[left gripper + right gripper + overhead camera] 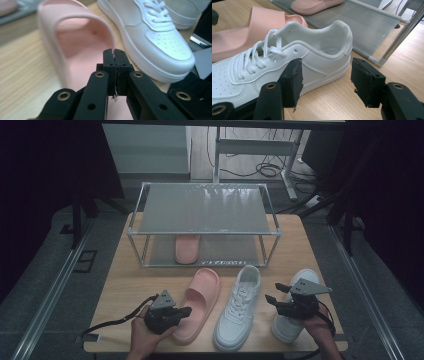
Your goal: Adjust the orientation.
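A pink slipper [201,301] lies on the wooden table [125,290], toe toward the rack, with a white sneaker [239,309] to its right. My left gripper [187,312] rests at the slipper's heel end; in the left gripper view its jaws [115,53] are shut with nothing between them, over the slipper's footbed [75,47]. My right gripper [276,293] hovers over a second white sneaker [292,322], pointing left. In the right gripper view it stands open [325,75], level with the heel side of the middle sneaker [312,57].
A two-shelf metal rack [205,210] stands at the table's far side, with another pink slipper [187,247] on its lower shelf. Bare wood lies left of the slipper and between shoes and rack. The table's front edge is close to both hands.
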Tool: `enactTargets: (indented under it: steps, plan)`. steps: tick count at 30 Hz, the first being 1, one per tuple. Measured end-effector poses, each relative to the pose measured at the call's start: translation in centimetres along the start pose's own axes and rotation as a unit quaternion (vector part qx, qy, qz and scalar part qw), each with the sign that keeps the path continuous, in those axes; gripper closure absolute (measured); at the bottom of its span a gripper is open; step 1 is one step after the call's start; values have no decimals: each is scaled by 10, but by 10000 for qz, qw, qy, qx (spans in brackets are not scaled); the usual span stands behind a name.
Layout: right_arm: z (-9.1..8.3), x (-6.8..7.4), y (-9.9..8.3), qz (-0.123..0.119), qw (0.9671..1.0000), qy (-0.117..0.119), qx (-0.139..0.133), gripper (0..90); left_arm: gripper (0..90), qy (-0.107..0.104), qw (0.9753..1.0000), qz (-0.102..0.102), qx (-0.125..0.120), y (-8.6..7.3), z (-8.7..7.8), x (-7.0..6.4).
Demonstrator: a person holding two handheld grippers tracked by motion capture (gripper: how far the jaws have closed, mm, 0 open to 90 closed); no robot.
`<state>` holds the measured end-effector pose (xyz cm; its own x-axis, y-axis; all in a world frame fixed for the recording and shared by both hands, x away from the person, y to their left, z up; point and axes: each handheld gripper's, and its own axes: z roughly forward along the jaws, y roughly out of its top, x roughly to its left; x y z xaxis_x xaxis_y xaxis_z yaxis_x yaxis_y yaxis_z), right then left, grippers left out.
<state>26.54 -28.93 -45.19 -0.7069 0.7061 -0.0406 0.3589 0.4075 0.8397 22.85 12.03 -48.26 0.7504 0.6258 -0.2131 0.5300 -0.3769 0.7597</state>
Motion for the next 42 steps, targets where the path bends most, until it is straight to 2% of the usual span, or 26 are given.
enactTargets:
  steps: [9, 16, 24, 32, 39, 42]
  plan:
    - [3, 3, 0, -34, 10000, 32, 43, 429, 882, -222, 9991, 150, 336, -1, 22, -17]
    - [4, 2, 0, -43, 10000, 36, 47, 429, 885, -153, 9982, 279, 501, 0, 37, -24]
    - [1, 2, 0, -37, 10000, 28, 20, 430, 886, -74, 9970, 302, 707, -5, 47, -25]
    - [2, 2, 0, -39, 10000, 37, 33, 429, 886, -36, 9964, 336, 779, -6, 46, -24]
    - [-1, 1, 1, -31, 10000, 10, -9, 429, 885, 209, 9952, 468, 840, -6, 41, -23]
    - [0, 1, 1, -43, 10000, 7, -2, 429, 885, 245, 9949, 487, 846, -6, 39, -22]
